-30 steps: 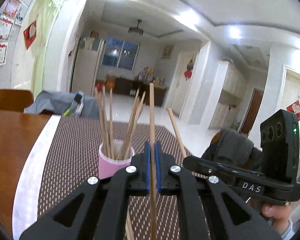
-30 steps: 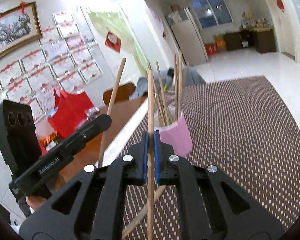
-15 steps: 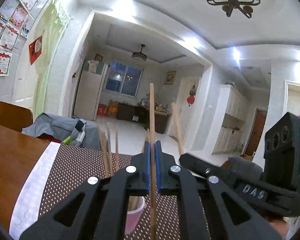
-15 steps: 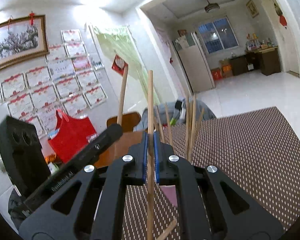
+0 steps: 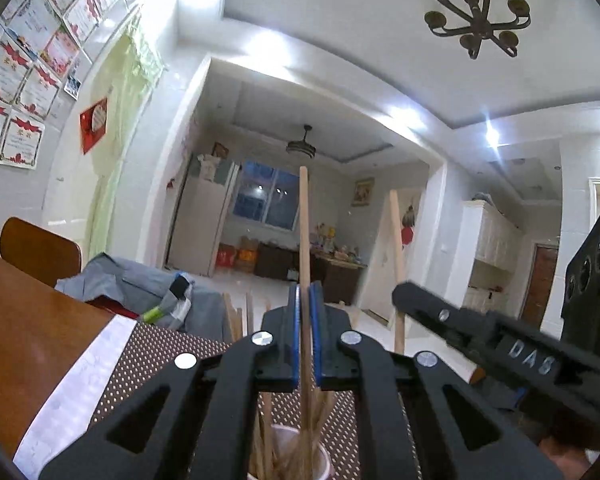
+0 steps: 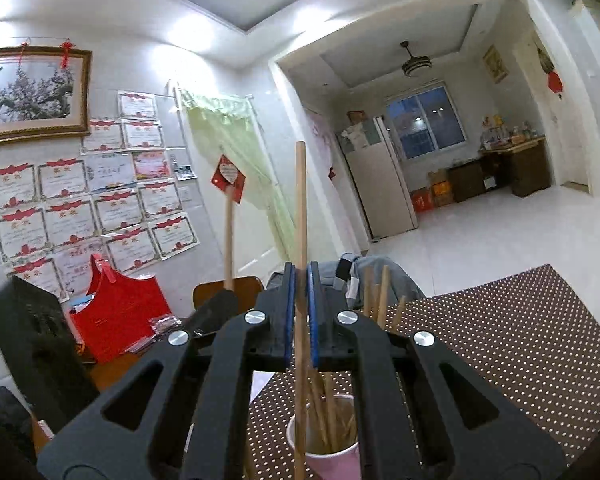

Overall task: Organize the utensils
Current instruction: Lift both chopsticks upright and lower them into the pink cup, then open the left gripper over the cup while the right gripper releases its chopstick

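Both grippers have risen and tipped since the earlier frames, so the pink cup (image 6: 332,452) that stood ahead of the fingers a second ago now sits low beneath them, seen from above, and more ceiling fills each view; the left gripper (image 5: 306,336) is clamped narrow on an upright wooden chopstick (image 5: 304,240), its blue pads pressed to either side of the stick, whose lower end runs down toward the cup's mouth; the right gripper (image 6: 300,316) is likewise pinched tight on its own chopstick (image 6: 301,208), held upright over the cup; several more chopsticks (image 6: 382,292) stand bundled inside the cup, leaning against its rim; the cup rests on a brown dotted placemat (image 6: 520,340) laid over a wooden table (image 5: 24,320); in the left wrist view the right gripper's side bears white lettering reading "DAS" (image 5: 530,356), with the second chopstick rising above it; rows of red-trimmed certificates (image 6: 80,208) cover the wall, their print too small to read; a red gift bag (image 6: 116,316) stands on the table below them; a dark chandelier (image 5: 478,12) hangs from the ceiling.
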### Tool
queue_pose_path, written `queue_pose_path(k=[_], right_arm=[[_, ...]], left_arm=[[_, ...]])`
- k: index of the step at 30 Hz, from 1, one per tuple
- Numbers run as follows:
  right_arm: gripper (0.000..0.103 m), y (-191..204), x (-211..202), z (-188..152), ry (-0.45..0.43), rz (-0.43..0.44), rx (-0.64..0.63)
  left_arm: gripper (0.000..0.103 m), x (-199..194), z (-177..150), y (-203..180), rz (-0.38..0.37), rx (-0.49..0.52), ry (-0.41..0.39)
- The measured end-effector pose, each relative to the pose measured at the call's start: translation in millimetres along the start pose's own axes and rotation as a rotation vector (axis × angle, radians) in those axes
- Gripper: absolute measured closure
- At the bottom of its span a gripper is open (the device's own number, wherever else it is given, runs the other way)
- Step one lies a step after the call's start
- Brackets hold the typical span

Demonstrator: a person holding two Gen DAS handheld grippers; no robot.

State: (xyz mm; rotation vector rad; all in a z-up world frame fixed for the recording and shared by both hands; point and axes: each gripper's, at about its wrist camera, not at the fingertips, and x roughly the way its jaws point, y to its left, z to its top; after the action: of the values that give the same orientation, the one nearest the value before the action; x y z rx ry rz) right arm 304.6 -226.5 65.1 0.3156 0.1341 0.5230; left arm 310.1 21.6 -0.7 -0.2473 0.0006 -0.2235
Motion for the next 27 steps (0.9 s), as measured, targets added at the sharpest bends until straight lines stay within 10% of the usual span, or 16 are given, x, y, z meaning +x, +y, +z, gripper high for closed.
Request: queue_pose_path(k=[27], right_arm=[[0.097,-14.5,14.7,-17.1,-0.019,-0.087,-0.011]], left_arm=[[0.098,43.9,-36.7,-1.1,0.113,0.080,-0.066]])
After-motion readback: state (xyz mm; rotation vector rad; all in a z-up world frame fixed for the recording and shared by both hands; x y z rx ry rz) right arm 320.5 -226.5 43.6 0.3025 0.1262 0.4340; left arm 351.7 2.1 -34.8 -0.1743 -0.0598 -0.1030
